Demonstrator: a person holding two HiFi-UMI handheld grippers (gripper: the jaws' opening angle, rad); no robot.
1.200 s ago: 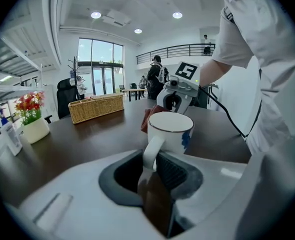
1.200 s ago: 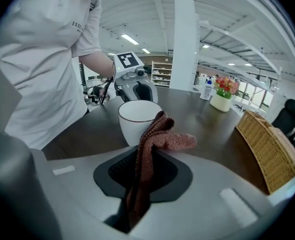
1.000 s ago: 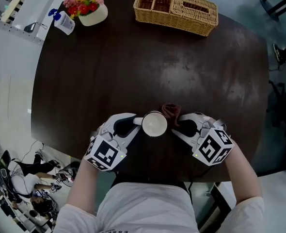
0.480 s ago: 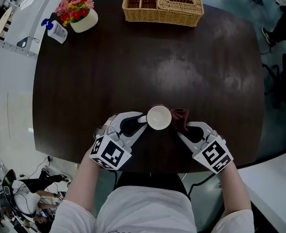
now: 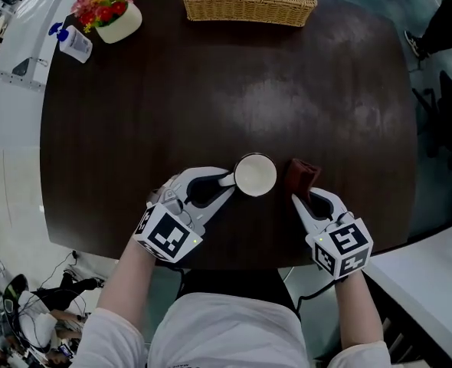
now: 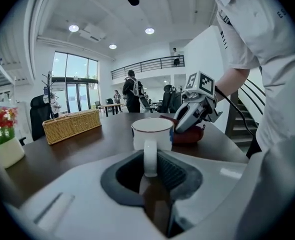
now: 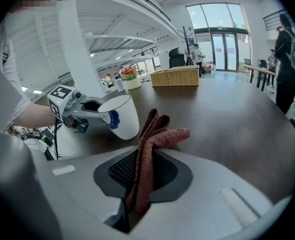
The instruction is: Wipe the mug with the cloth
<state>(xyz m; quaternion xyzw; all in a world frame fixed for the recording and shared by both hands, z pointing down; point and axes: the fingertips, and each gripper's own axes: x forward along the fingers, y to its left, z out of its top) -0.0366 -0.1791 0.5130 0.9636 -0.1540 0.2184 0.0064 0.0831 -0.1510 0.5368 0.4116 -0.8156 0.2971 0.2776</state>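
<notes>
The left gripper (image 5: 224, 181) pinches the mug (image 5: 255, 175) by its handle. The right gripper (image 5: 302, 195) squeezes the cloth (image 5: 302, 172). The mug has a blue mark (image 7: 113, 119).

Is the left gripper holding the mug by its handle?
Yes, the left gripper has its jaws closed on the handle of the mug.

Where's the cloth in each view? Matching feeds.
Head view: reddish-brown cloth, lower centre-right, in the right tongs.
Left gripper view: cloth centre-right, beside the white ceramic mug.
Right gripper view: cloth centre, clamped.
Shared landmark: that mug, in all three.
</notes>
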